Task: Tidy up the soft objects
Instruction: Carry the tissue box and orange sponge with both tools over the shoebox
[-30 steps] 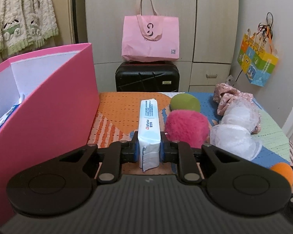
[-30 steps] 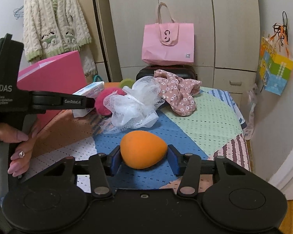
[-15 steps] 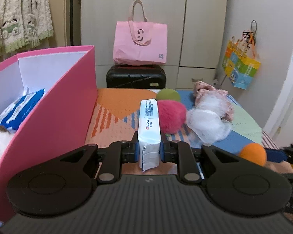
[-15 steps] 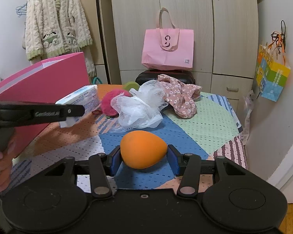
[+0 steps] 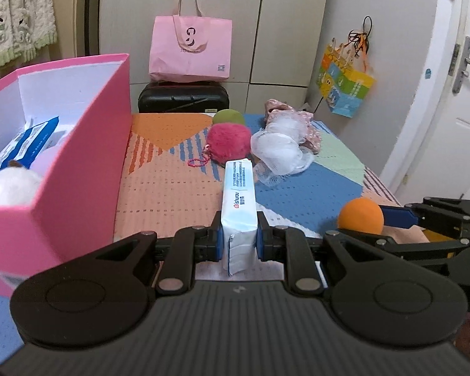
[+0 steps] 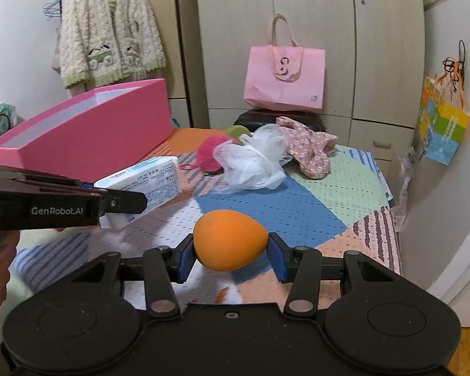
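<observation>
box (image 5: 78,169) at 9 o'clock holding three items | left hand-held gripper (image 5: 238,239) clamping tissue pack (image 5: 238,200) | right hand-held gripper (image 6: 230,255) pinching orange sponge (image 6: 228,239) | both hanging above bed (image 6: 297,200) | pompom (image 5: 228,141), mesh puff (image 5: 279,153), green ball (image 5: 228,117), floral cloth (image 6: 310,150) waiting at 12 o'clock

The left wrist view looks forward and somewhat down along its own fingers, low and close over the patterned bedspread (image 5: 172,188), facing the wardrobe (image 5: 235,15), with the pink box (image 5: 78,188) close on its left; the right wrist view looks the same way from further right; both share the pink tote bag (image 6: 285,78), the white mesh puff (image 6: 250,163) and each other's gripper.
</observation>
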